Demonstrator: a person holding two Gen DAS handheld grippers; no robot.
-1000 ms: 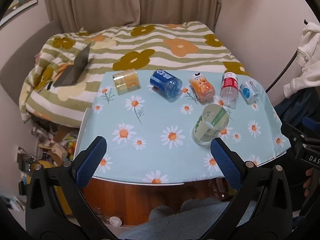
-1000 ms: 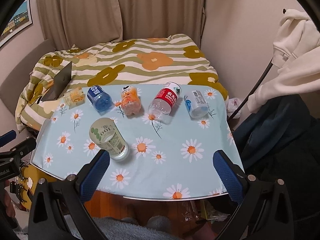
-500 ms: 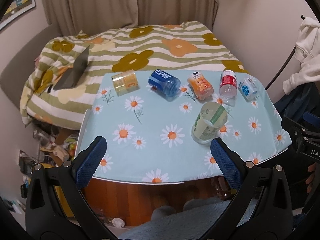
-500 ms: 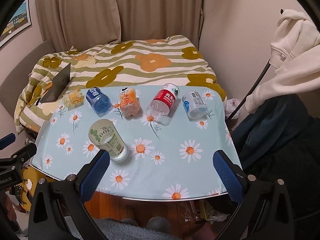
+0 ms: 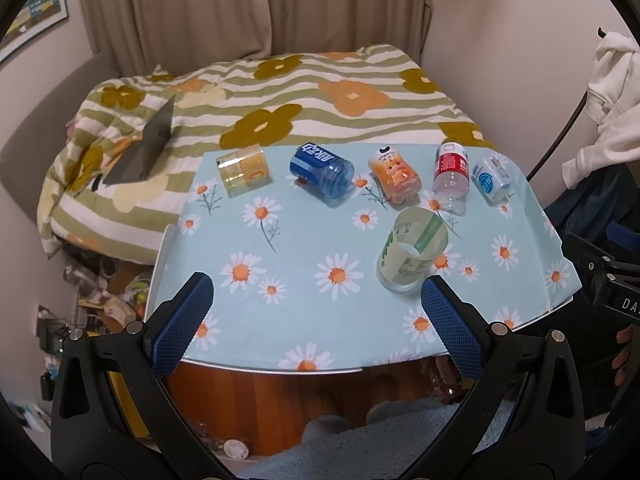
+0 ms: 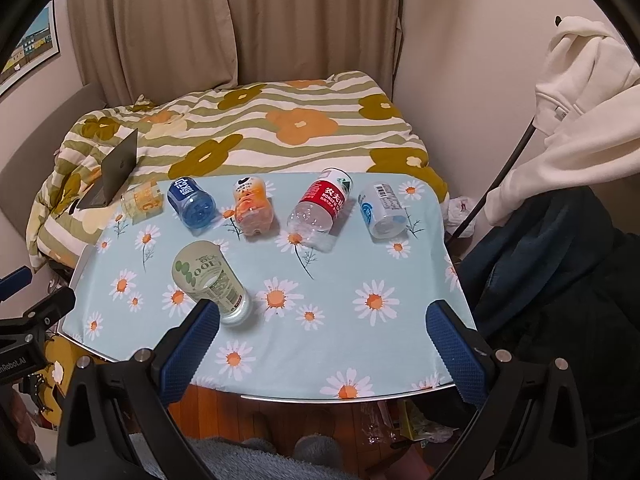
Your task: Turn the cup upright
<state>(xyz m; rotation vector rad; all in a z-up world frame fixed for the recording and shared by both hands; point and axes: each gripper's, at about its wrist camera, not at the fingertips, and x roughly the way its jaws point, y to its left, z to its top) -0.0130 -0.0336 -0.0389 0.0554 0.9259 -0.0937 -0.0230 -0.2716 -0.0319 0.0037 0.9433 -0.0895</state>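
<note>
Two open hand-held grippers hovered at the near edge of a daisy-print counter holding an upside-down cup.

Nearest, the left hand-held gripper (image 5: 316,300) and the right hand-held gripper (image 6: 322,330) each had blue-padded jaws spread wide, holding nothing, short of the counter (image 6: 320,344). Just beyond, the pale green cup (image 6: 210,282) stood inverted, mouth down on the cloth, near the front and apart from the rest. Further back lay a row on their sides: a yellow cup (image 6: 144,202), blue cup (image 6: 192,202), orange bottle (image 6: 252,208), red-labelled bottle (image 6: 320,212) and white-and-blue bottle (image 6: 382,210). Behind the counter was a bed (image 6: 260,136) with a floral striped quilt, a laptop (image 6: 114,172) on it, then curtains (image 6: 240,24).
</note>
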